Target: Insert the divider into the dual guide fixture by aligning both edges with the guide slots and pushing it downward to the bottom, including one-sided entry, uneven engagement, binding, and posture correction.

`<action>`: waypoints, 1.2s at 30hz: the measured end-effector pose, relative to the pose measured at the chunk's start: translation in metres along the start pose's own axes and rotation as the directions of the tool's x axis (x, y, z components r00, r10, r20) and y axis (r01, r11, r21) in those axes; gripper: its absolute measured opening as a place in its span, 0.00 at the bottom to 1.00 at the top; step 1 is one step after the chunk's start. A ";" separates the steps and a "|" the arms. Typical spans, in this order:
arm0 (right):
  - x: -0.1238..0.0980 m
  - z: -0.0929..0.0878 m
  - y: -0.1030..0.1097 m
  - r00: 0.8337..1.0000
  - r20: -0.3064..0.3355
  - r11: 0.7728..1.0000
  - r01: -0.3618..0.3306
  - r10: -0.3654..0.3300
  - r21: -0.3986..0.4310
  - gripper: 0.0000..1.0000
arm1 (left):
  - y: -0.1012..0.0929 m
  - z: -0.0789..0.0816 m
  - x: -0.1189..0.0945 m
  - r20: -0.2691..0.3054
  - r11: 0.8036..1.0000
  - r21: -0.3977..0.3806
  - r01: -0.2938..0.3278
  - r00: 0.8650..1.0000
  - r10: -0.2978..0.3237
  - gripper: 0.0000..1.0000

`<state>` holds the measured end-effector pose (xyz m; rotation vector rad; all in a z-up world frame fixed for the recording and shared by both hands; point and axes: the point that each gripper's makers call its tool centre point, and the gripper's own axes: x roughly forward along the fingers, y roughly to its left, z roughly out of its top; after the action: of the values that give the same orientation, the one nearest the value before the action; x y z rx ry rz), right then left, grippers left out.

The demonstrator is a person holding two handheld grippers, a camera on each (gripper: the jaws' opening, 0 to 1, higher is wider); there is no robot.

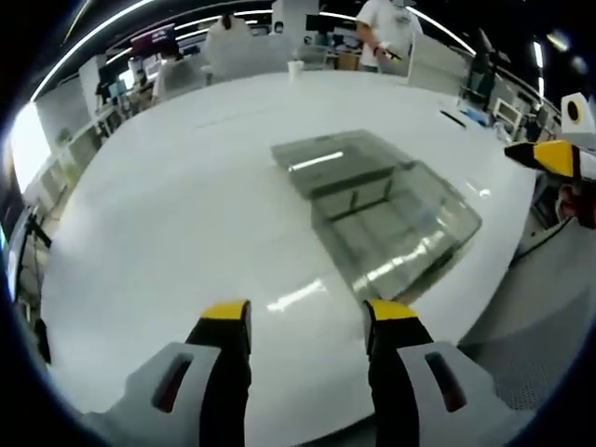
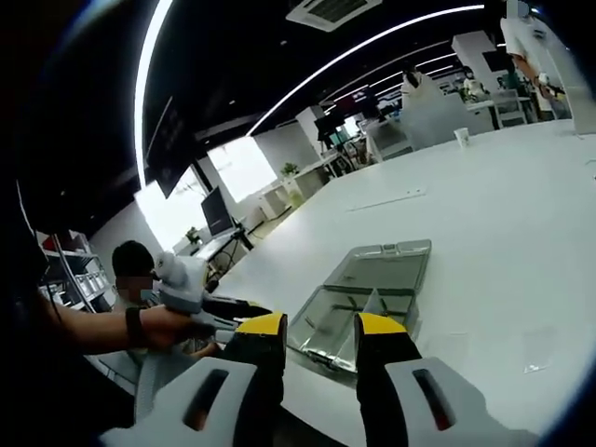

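In the middle of the left gripper view, a little right of centre, a clear plastic tray with inner compartments, the guide fixture, lies flat on the broad white table. The left gripper hovers low in that frame, its yellow-tipped black jaws spread wide with nothing between them, well short of the tray. At the right edge of the same frame the yellow tip of the other gripper pokes in.

In the right gripper view the same tray sits at lower centre. The right gripper rises from the bottom of the frame with a narrow gap between its jaws; a thin clear plastic sheet, the divider, seems to stand upright just above the right jaw, but I cannot tell whether the jaws pinch it. At lower left a person's hand holds the left gripper.

To my eye this is the approach, before any entry into the slots. Next the sheet's two edges need squaring to the guide slots, kept level so neither side leads.
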<state>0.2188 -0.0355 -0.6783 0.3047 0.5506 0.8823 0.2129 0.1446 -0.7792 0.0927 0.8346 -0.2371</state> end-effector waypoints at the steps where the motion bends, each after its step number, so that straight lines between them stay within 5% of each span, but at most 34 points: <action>1: 0.000 -0.001 0.000 1.000 -0.003 1.000 -0.001 0.001 0.003 0.25 | 0.000 0.000 0.001 -0.001 1.000 0.003 0.000 1.000 0.000 0.46; 36: 0.005 -0.010 0.002 0.999 -0.040 0.999 -0.020 0.021 0.028 0.25 | 0.006 -0.012 0.035 -0.090 0.995 0.087 0.040 0.995 -0.032 0.46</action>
<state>0.2143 -0.0301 -0.6874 0.3184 0.5987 0.9028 0.2286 0.1466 -0.8132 0.1726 0.9148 -0.3062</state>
